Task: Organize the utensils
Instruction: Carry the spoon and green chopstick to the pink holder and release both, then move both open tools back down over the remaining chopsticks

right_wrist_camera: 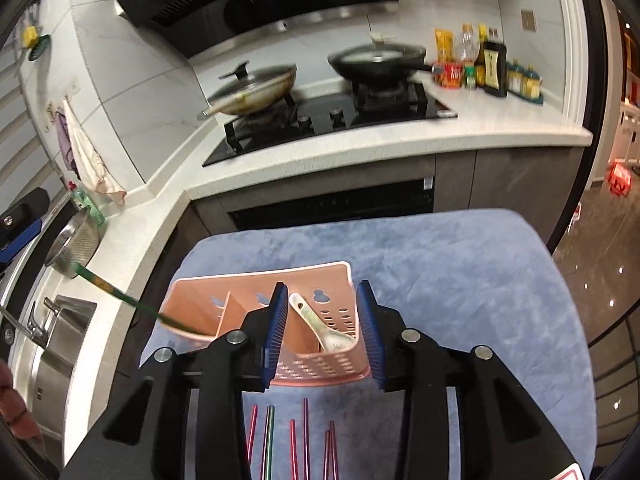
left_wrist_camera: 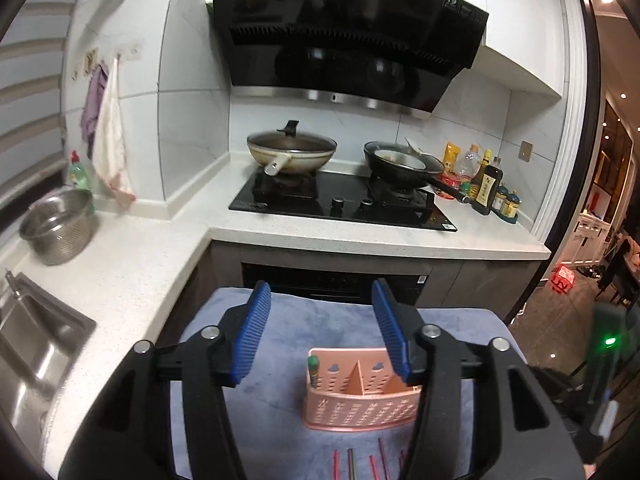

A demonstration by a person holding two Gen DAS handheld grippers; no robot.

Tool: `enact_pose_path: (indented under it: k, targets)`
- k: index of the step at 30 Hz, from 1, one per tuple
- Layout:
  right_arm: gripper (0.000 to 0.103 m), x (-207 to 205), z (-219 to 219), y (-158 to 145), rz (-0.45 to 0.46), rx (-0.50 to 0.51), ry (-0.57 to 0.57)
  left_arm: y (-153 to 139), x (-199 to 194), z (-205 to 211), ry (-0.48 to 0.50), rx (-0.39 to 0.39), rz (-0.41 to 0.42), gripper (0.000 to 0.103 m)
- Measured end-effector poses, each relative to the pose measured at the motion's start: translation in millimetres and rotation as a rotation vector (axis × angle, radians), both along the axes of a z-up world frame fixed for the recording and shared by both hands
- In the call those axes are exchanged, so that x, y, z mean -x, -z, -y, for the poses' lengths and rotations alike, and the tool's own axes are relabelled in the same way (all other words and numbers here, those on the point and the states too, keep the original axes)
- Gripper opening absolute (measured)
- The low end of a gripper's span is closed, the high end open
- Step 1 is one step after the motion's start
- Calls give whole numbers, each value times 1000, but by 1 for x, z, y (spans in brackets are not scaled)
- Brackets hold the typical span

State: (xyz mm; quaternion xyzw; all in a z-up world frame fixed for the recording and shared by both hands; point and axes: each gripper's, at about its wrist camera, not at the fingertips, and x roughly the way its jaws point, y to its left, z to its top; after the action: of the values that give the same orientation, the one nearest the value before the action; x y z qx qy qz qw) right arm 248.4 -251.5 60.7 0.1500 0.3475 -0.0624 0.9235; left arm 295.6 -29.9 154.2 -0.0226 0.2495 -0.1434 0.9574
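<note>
A pink perforated utensil holder with compartments stands on a blue cloth. A white ceramic spoon lies in its right compartment. A green chopstick leans out of its left compartment. Several red chopsticks and a green one lie on the cloth in front. My right gripper is open, its jaws either side of the spoon compartment. In the left wrist view the holder sits below my open, empty left gripper, with chopsticks in front.
Behind the cloth is a counter with a gas hob, a lidded wok and a black pan. Sauce bottles stand at the right. A steel colander and a sink are at the left.
</note>
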Motion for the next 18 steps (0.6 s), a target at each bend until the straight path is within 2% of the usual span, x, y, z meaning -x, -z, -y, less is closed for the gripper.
enact_pose_path:
  k: [2,4,8,14,18]
  targets:
    - [35,17,-2,-6,15,17,-3,1,18,-8,-5,-2,4,53]
    - [35,42,-6,-10,33,27,-4,6,35,-16,-17,-5,-5,63]
    - [35,87,-13,-1,18,52,-3,36,74,-34,-34,-24,-55,66]
    - [35,156,-34,39,-67,142,-8,103,129,-58,-58,-57,-188,66]
    - [35,190,-49,70,-130,171,-26,139,159,-65,-70,-104,-232,66]
